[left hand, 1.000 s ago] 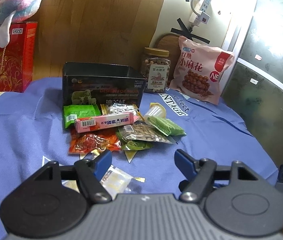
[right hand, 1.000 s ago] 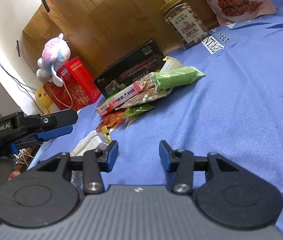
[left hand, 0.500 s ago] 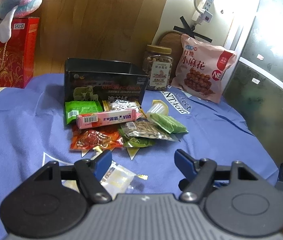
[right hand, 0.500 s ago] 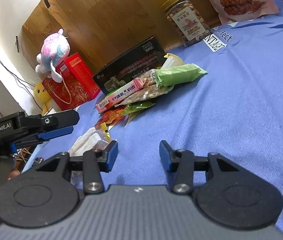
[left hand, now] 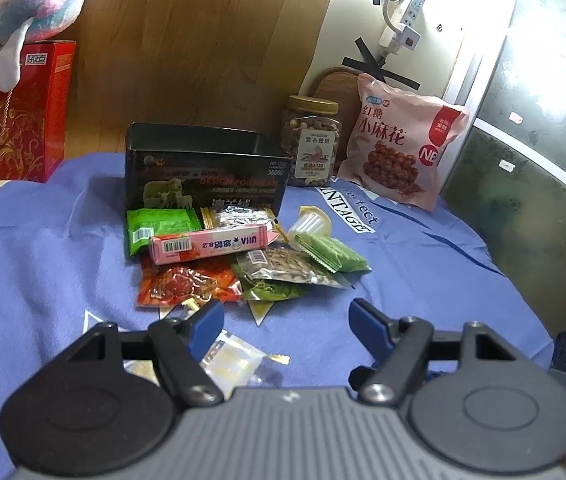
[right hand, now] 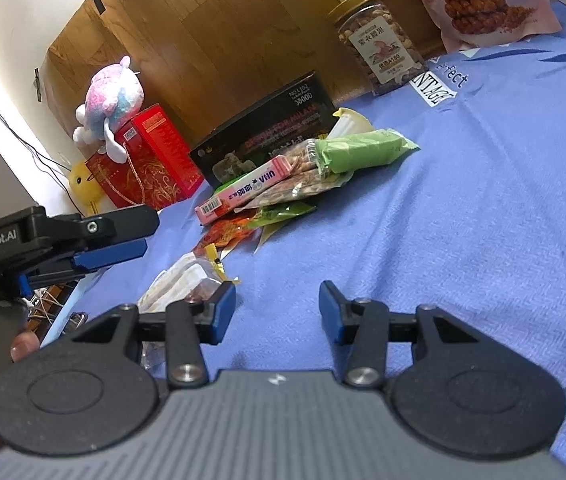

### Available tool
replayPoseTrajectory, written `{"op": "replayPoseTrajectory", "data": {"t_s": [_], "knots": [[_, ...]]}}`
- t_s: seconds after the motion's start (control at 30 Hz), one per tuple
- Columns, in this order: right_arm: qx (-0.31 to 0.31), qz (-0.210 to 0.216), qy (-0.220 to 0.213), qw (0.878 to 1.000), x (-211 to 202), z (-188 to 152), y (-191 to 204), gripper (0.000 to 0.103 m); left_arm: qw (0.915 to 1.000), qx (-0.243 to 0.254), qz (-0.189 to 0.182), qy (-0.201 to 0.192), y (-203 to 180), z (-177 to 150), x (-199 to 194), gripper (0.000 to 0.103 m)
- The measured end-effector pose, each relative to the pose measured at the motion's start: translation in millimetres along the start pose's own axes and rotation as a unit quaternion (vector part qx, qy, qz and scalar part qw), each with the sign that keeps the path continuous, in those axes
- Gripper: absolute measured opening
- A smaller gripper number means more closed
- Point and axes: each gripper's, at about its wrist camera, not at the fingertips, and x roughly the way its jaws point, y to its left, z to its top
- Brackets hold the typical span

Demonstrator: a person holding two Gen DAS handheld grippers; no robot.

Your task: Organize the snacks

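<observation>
Here the small snack packets lie in a loose pile on the blue cloth of the worktop [left hand: 43,248], just before the open black cardboard box [left hand: 203,168]. The long pink carton [left hand: 209,243] on top seems light and stiff; I would take it across the middle. The foil packets look soft and slippery. Both the left gripper [left hand: 285,320] and the right gripper [right hand: 277,306] have fingers spread apart, empty. Only the right view shows the left gripper from the side.

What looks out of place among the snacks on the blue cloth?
The snack packets lie heaped in front of the black box, not in it. One clear packet lies apart from the heap, just under the left hand-held gripper.
</observation>
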Motion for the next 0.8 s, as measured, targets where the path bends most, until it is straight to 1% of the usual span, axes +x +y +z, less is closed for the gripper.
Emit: {"op": "replayPoseTrajectory", "data": {"t_s": [0.2, 0.8], "knots": [[0.000, 0.000, 0.000, 1.000, -0.5, -0.3, -0.7, 0.050, 1.0000, 0.000, -0.001, -0.005, -0.1, -0.8, -2.3, 0.071], [0.005, 0.002, 0.003, 1.000, 2.1, -1.8, -3.2, 0.050, 0.9999, -0.009, 0.009, -0.003, 6.3, -1.9, -4.0, 0.071]]}}
